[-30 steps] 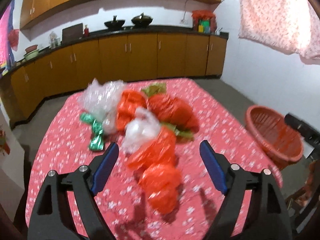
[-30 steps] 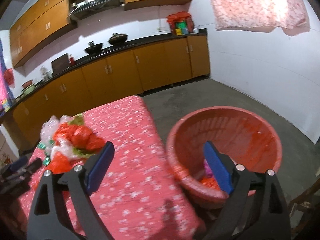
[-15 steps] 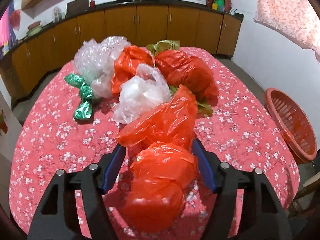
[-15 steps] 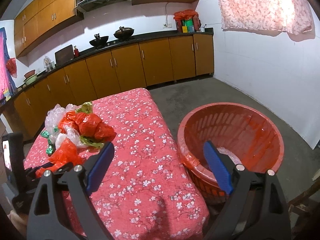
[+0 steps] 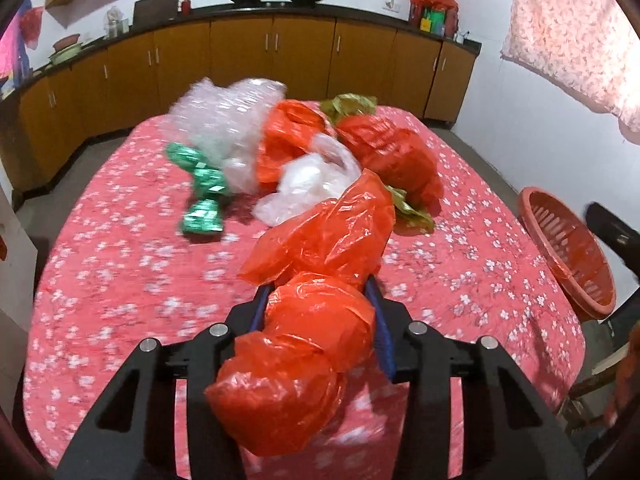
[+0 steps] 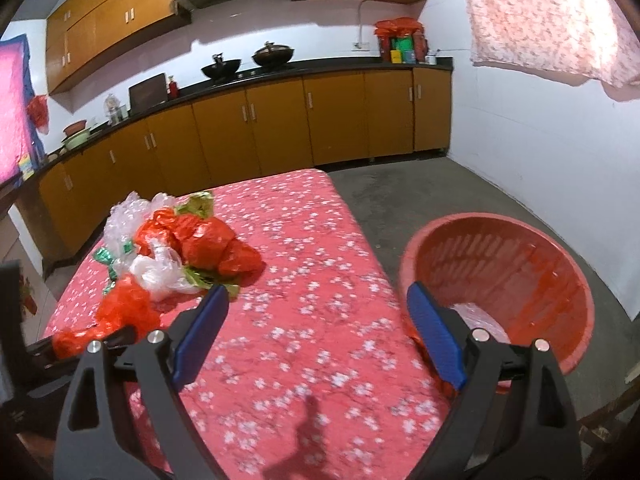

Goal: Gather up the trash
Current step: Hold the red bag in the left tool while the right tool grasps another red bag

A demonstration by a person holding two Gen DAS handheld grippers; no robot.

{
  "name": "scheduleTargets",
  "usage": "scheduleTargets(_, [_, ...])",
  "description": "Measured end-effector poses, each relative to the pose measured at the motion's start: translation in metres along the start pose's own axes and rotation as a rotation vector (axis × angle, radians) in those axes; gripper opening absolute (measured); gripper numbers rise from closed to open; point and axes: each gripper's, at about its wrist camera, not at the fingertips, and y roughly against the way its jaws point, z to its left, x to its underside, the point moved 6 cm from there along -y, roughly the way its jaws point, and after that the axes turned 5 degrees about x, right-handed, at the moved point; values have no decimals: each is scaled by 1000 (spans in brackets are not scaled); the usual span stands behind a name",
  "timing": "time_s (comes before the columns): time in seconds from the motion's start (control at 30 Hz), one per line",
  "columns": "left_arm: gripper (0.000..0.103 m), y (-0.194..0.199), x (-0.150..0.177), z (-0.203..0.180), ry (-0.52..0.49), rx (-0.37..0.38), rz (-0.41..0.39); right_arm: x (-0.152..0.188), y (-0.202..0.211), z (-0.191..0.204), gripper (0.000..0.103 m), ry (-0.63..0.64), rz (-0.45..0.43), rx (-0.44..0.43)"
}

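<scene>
The left gripper (image 5: 318, 312) is closing on the nearest orange bag (image 5: 316, 328), its blue fingers (image 5: 380, 328) pressing both sides, at the near end of the trash pile (image 5: 304, 160) on the table (image 5: 120, 264). Only the right view is showing inside the basket (image 6: 520, 256) beside the table. The right gripper (image 6: 316, 328) is hanging wide open, empty.

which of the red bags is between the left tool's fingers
The nearest red bag, the twisted one at the pile's front end; the left tool is closing on it. The other red bags lie farther back, untouched.
</scene>
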Motion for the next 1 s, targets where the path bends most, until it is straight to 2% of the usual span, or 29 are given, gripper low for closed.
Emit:
scheduleTargets(0.43, [46, 28, -27, 67, 79, -53, -92, -23, -64, 77, 88, 93, 48, -100])
scheduleTargets(0.77, [46, 11, -57, 112, 129, -127, -118, -36, -116, 108, 88, 137, 87, -129])
scheduleTargets(1.0, [46, -8, -69, 125, 146, -150, -107, -33, -137, 123, 88, 212, 101, -139])
